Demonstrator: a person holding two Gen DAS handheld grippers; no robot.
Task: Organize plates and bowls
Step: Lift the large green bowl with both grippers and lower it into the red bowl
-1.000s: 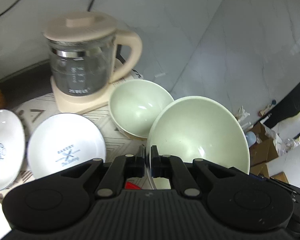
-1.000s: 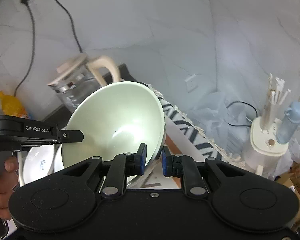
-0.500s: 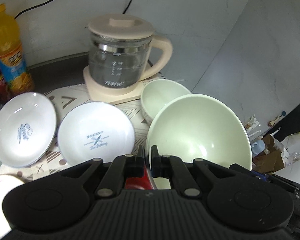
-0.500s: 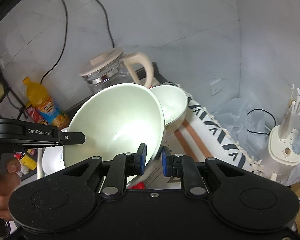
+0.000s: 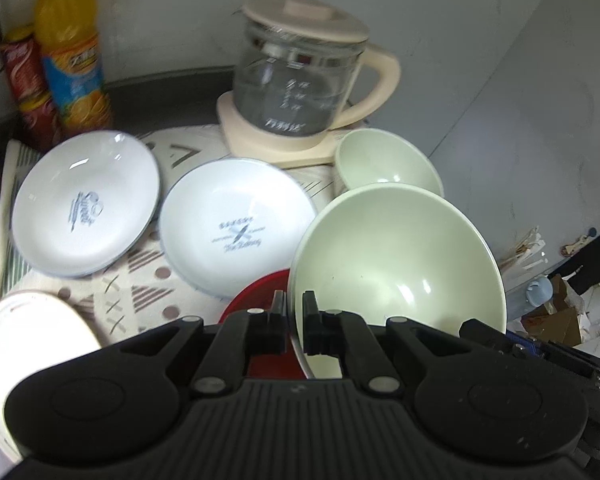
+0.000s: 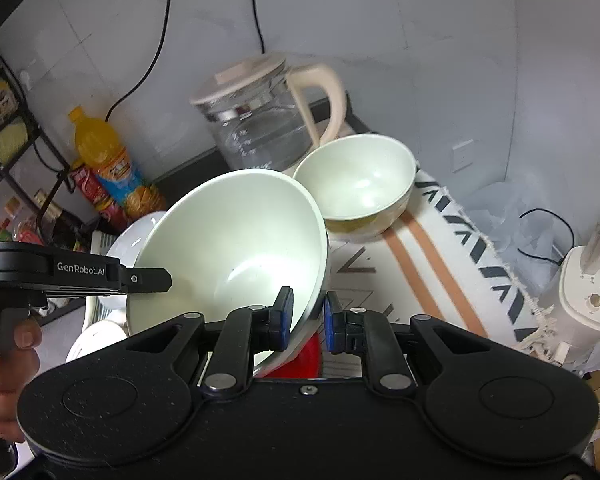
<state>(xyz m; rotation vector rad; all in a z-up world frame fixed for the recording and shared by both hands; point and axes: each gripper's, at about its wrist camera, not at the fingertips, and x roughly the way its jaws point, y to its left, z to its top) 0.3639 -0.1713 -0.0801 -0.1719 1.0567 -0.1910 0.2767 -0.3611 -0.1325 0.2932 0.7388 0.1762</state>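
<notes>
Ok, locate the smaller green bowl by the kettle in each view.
Left wrist: smaller green bowl sits right of centre, above the large held bowl.
Right wrist: it sits right of centre, upper middle.
Shared landmark: the glass kettle just behind it.

Home kitchen — kettle (image 5: 300, 76), juice bottle (image 5: 70, 52)

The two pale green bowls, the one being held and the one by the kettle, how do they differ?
The held bowl looks larger and is tilted on its side, its rim gripped by the left gripper and straddled by the right gripper. The small bowl stands upright on the patterned cloth, beside the kettle, untouched. Both are pale green inside and hold nothing.
</notes>
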